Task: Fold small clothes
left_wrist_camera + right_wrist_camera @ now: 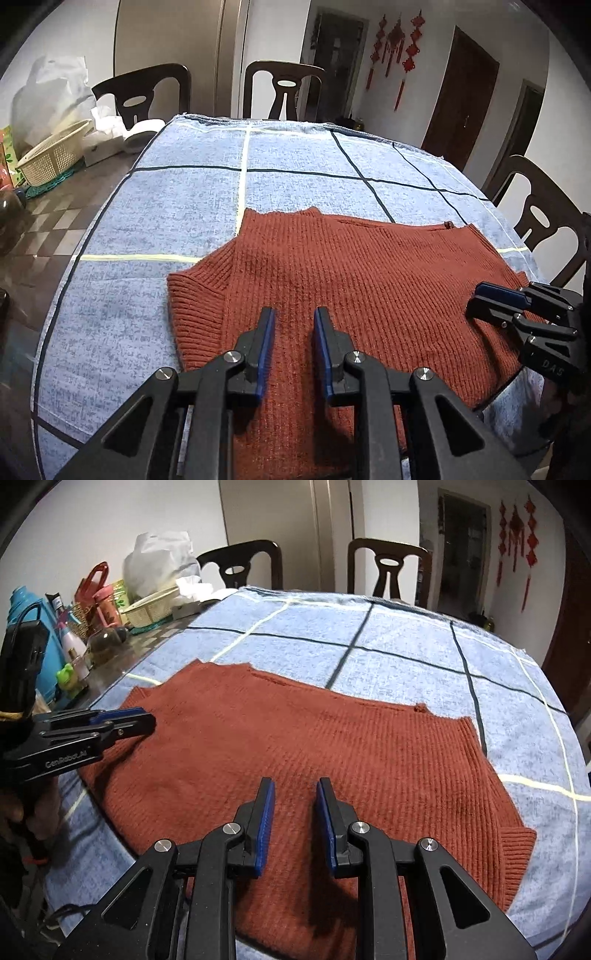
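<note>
Left wrist view: rust knit sweater (332, 280) flat on blue checked tablecloth (184, 192). Left gripper (294, 325) above sweater's near part, jaws apart, nothing between. Right gripper (480, 295) at sweater's right edge.

Right wrist view: right gripper (295, 797) above sweater (295, 746), jaws apart, empty. Left gripper (144, 716) at sweater's left edge.

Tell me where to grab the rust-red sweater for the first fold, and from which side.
Probably best: pinch the sweater at its outer side edges, one gripper per side. The left gripper comes in from the left over the ribbed cuff, the right gripper from the right. The knit lies flat, and both pairs of jaws are open with nothing between them.
</note>
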The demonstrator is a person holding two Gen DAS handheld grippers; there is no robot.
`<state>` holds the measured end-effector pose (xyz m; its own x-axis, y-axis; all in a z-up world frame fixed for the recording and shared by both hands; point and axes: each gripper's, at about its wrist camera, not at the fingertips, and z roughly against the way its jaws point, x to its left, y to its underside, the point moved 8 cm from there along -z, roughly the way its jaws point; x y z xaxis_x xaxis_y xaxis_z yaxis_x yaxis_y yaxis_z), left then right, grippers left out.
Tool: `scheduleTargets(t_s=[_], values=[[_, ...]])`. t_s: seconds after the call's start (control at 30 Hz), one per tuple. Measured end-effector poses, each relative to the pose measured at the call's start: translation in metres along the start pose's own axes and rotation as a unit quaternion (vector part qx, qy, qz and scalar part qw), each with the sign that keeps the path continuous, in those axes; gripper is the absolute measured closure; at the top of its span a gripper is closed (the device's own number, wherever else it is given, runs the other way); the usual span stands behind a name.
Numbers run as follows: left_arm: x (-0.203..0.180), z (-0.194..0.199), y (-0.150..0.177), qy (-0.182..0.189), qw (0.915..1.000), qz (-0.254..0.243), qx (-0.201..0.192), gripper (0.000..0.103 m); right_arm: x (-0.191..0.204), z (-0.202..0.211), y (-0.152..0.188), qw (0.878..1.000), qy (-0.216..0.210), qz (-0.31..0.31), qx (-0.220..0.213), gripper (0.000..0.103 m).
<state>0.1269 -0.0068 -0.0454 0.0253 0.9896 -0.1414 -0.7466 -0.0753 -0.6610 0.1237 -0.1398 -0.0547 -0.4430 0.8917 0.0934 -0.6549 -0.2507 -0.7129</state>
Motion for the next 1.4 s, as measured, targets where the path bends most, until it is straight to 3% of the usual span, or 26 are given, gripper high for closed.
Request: scheduleTargets(t_s=[0.6,0.9,1.13,1.4], values=[[0.025,0.011,-0.008,-0.042,0.9989,0.007,-0.017,0.079,0.013,-0.006,-0.004,0.999,0.014,0.031,0.006,0.079],[0.039,0.01,-0.005,-0.044,0.9988,0.016,-0.016,0.069,0.014,-0.005,-0.003,0.999,0.02,0.03,0.003,0.078],[0.061,-0.002,0.002,-0.003,0.9968,0.08,0.0,0.054,0.012,-0.005,-0.001,1.0,0.013,0.022,-0.001,0.078],[0.052,0.001,0.009,0.05,0.9927,0.11,0.005,0.054,0.013,0.001,0.003,1.0,0.011,0.026,-0.002,0.078]])
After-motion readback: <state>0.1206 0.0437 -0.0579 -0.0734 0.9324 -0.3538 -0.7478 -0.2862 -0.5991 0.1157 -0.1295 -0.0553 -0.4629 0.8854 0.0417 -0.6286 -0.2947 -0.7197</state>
